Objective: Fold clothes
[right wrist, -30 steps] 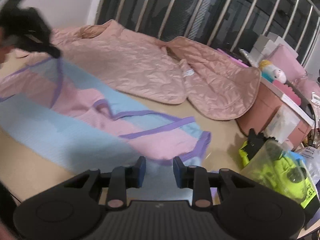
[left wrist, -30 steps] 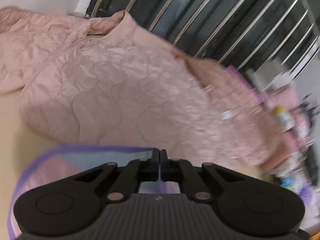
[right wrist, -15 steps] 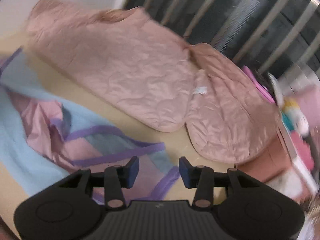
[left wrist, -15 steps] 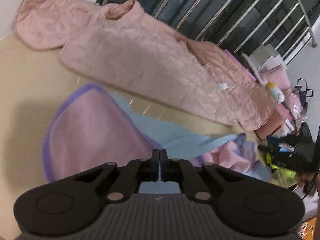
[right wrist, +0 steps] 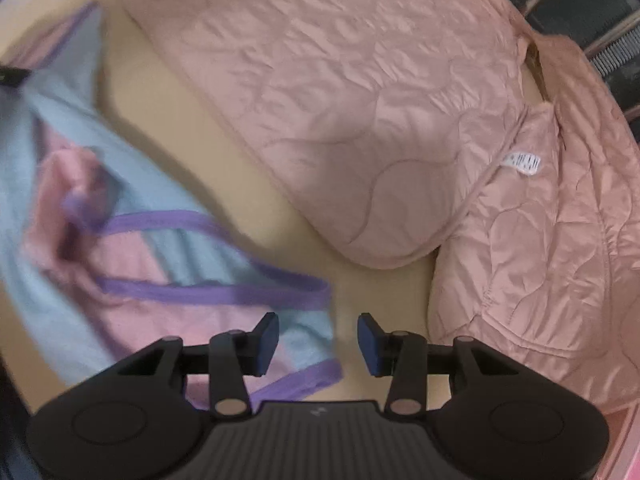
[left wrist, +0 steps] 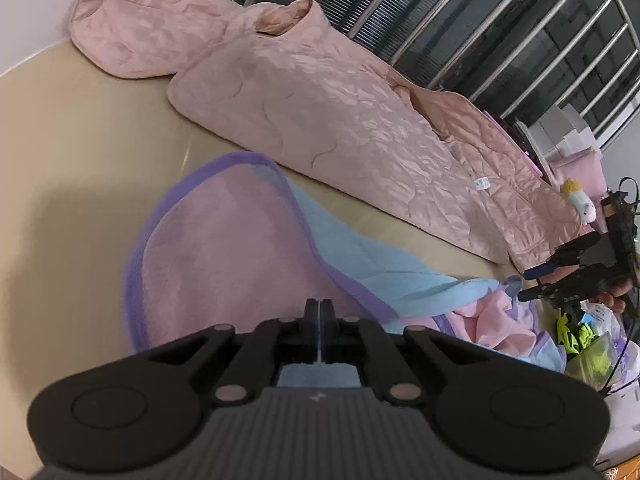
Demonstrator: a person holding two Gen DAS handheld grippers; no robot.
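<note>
A pink and light-blue garment [left wrist: 240, 256] with purple trim lies partly lifted and bunched on the beige table. My left gripper [left wrist: 319, 312] is shut on its blue edge and holds it up. The garment also shows in the right wrist view [right wrist: 132, 264], crumpled at the left, with a trimmed corner right under the fingers. My right gripper [right wrist: 318, 338] is open and empty just above that corner. It shows in the left wrist view [left wrist: 560, 280] at the far right, over the bunched end.
A quilted pink jacket [left wrist: 340, 112] lies spread along the far side of the table [left wrist: 80, 128], and fills the right wrist view's upper right [right wrist: 400, 100]. Metal window bars [left wrist: 520, 20] stand behind. Boxes, a plush toy [left wrist: 578, 200] and plastic bags [left wrist: 592, 344] crowd the right end.
My left gripper has pulled the garment's edge back and up, away from the jacket. My right gripper has opened wider and moved down toward the garment's right corner.
</note>
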